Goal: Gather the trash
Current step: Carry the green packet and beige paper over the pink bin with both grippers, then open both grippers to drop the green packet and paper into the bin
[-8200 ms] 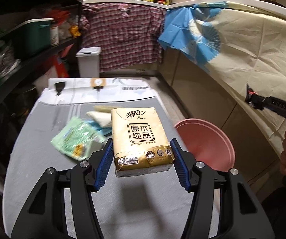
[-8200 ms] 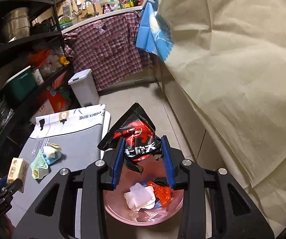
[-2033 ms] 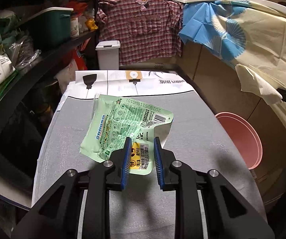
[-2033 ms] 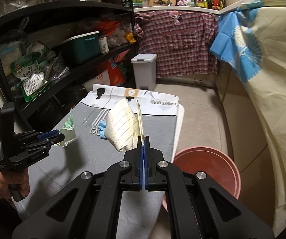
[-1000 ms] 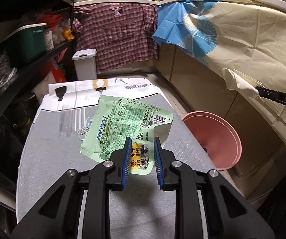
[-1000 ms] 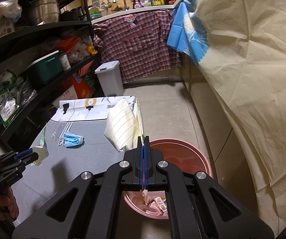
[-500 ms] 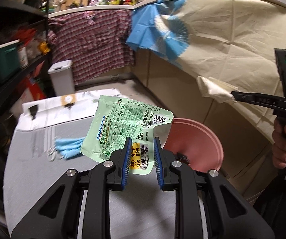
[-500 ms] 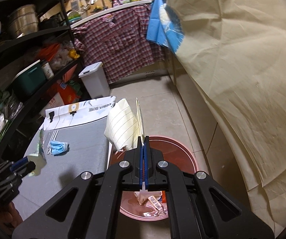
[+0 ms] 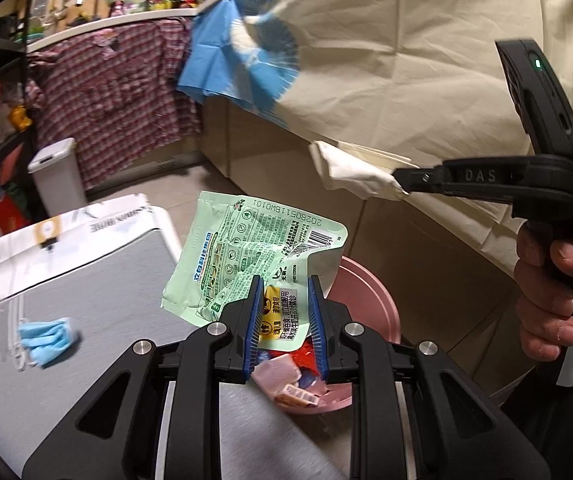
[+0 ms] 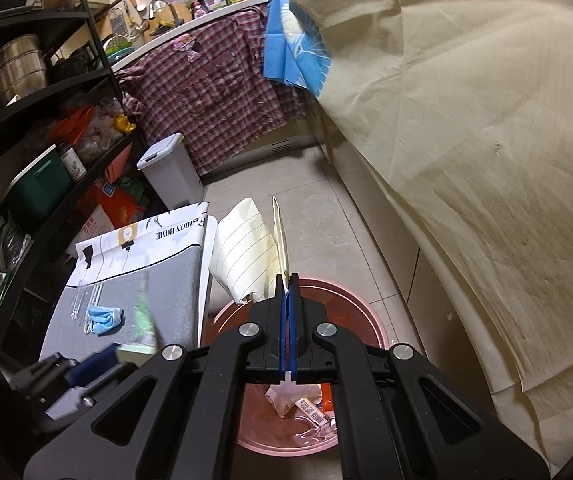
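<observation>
left gripper (image 9: 283, 306): angled down over the near edge of the pink basin (image 9: 382, 308); blue pads part-way apart and clamped on the lower corner of a green wrapper (image 9: 254, 256), which stands up crumpled above the fingers.
right gripper (image 10: 287, 320): pointing down, directly above the basin; pads pressed together on the edge of a cream lined paper (image 10: 246, 252), which fans up and to the left of the tips.
right hand (image 9: 554, 292): seen from the left wrist view, fingers wrapped round the black handle, paper sticking out from the tip at mid-height.
basin contents: pinkish tissue wad (image 10: 286, 394), a small barcode-printed packet and something red; details too small to tell.
still on the table: blue face mask (image 10: 104, 318), lying flat, well apart from both grippers.
table (image 9: 86, 280): grey top, with a white printed sheet (image 10: 146, 240) at the far end; the basin sits on the floor just beside its right edge.
room: beige tiled floor; cream cloth (image 10: 466, 140) draped along the right; plaid shirt (image 10: 214, 84) hanging from the counter; white pedal bin (image 10: 170, 176) below it; black shelving on the left with pots and a green box.
</observation>
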Demonstrator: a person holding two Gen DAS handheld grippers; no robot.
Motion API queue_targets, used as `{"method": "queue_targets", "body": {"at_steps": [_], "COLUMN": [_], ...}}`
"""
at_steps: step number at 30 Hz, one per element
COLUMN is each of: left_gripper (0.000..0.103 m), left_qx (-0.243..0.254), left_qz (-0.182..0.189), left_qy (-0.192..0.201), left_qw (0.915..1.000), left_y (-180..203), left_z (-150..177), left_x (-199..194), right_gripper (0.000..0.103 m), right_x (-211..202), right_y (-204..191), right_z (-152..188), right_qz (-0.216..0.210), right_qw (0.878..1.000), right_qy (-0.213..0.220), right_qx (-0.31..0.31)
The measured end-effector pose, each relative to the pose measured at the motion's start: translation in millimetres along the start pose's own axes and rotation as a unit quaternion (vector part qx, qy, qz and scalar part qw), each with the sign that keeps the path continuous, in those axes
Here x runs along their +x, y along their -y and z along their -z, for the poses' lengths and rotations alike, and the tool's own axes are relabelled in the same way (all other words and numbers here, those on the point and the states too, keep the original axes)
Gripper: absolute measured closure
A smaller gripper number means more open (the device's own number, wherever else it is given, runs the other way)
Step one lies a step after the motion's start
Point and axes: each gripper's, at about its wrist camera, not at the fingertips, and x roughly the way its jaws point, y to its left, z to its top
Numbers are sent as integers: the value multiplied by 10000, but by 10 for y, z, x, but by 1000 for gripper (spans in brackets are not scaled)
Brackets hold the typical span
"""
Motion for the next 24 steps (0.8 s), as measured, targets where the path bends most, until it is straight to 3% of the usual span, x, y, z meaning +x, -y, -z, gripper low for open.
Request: {"method": "queue_targets", "body": {"at_steps": [17,21,24], "left_gripper": [80,74,68], "left_qx": [-62,-255,-479], "left_qz": [385,407,452], "left_qy": [-560,-760,-776], "left_qw": [9977,9960,9948], "left_y": [43,-32,-127], "left_z": [211,224,220], "left_x": [604,679,645], "right_gripper": [101,92,71], "right_x": [302,414,408], "right_y": [32,23,55], "right_z": [-2,19,20], "right_qz": [99,262,303], "right_qw": [9995,9985,9986], "right_qy": [-285,-471,-424], "right_qx": [-29,-87,-8]}}
